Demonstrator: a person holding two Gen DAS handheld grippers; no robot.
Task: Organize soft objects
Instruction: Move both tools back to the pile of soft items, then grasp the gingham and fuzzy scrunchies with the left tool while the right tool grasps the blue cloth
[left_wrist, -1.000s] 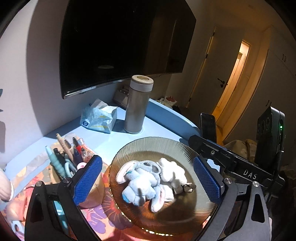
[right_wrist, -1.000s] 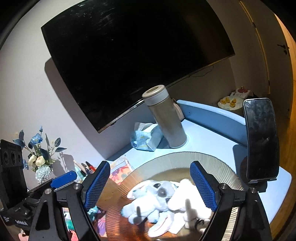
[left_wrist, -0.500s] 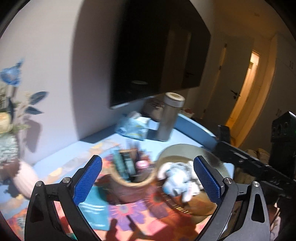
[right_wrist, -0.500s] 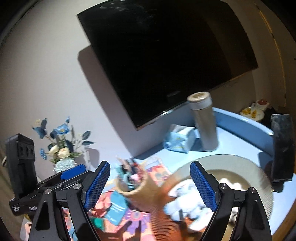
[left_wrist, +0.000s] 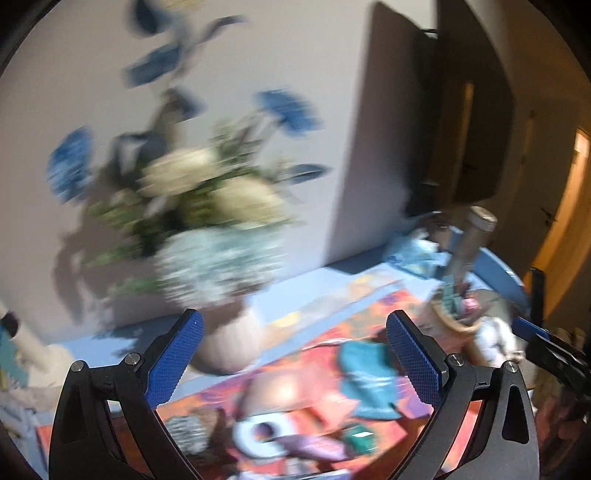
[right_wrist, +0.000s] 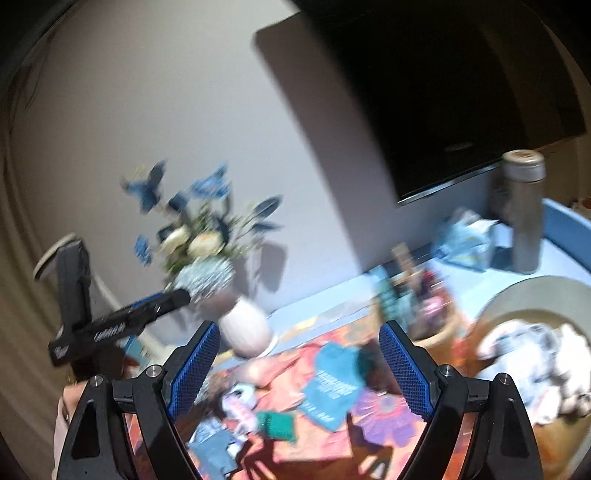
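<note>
Surface: blue table (right_wrist: 332, 295) against a pale wall, with a flowered cloth (right_wrist: 373, 410) spread over its near part; both views are blurred.
Landmark: white flower vase (right_wrist: 245, 326), standing at the far edge of the cloth.
Left gripper (left_wrist: 293, 354): jaws spread wide, nothing between them; it looks almost straight at the vase. In the right wrist view its body appears to the left of the vase.
Right gripper (right_wrist: 299, 360): also released and empty, aimed at the cloth just right of the vase.
Soft objects: plush toys (right_wrist: 532, 350), pale grey and white, lie heaped on a ribbed glass plate (right_wrist: 517, 295), well to the right of the vase, at the right edge of the view.
Between vase and plate: wooden pen cup (right_wrist: 424, 317), crowded with pens, just beside the plate.
Behind the plate: steel thermos (right_wrist: 522, 210) and a blue tissue pack (right_wrist: 465, 240), far to the right of the vase, under a dark TV screen (right_wrist: 461, 92).
On the cloth: teal card (right_wrist: 334, 384) and small blurred items, in front of the vase; I cannot tell whether any of them is soft.
Step in hand: it seems a search for the next soft thing, or for a free place, on the vase side of the table.
Next move: it calls for choosing one target on the cloth, steadying a gripper above it, then closing gently, because plush gives way and slips.
</note>
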